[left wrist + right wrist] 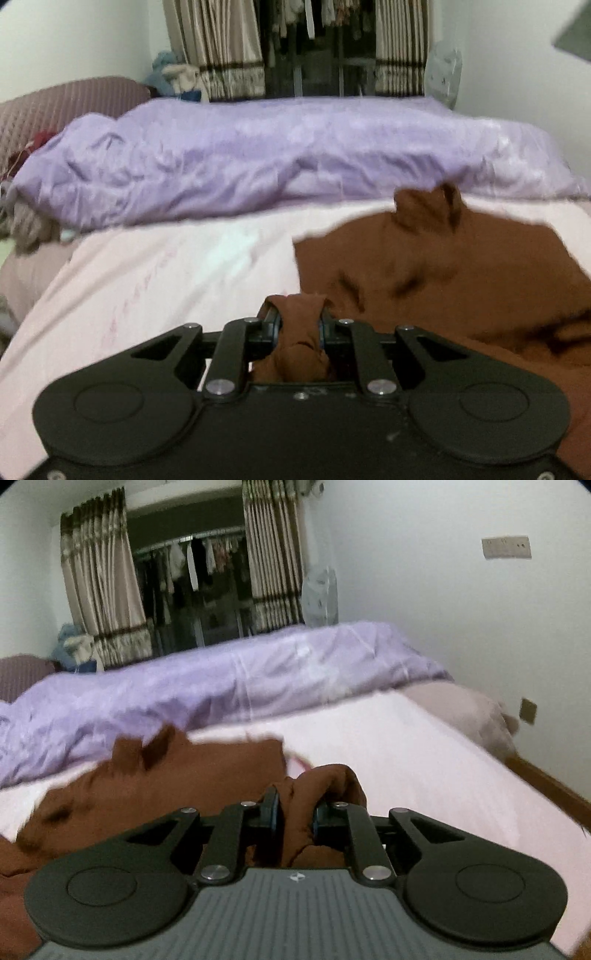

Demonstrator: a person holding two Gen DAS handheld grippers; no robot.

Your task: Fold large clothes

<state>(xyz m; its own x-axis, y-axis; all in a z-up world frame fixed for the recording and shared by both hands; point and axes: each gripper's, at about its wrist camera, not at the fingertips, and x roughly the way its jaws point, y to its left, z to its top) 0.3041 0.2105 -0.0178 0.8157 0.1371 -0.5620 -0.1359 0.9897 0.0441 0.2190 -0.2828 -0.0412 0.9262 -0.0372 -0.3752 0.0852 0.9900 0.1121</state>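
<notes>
A large brown garment (443, 266) lies on the pale pink bed sheet (166, 273), spreading to the right in the left wrist view. My left gripper (299, 321) is shut on a bunched edge of this cloth, which fills the gap between the fingers. In the right wrist view the same brown garment (155, 786) stretches off to the left over the sheet (424, 760). My right gripper (295, 812) is shut on another gathered fold of it. Both held edges are raised off the bed. The far end of the garment shows two small upright flaps.
A crumpled lilac duvet (258, 158) runs across the far side of the bed. Striped curtains (99, 590) frame a dark closet with hanging clothes behind it. A wooden bed edge (546, 779) and a white wall are at the right. A pillow (461, 709) sits far right.
</notes>
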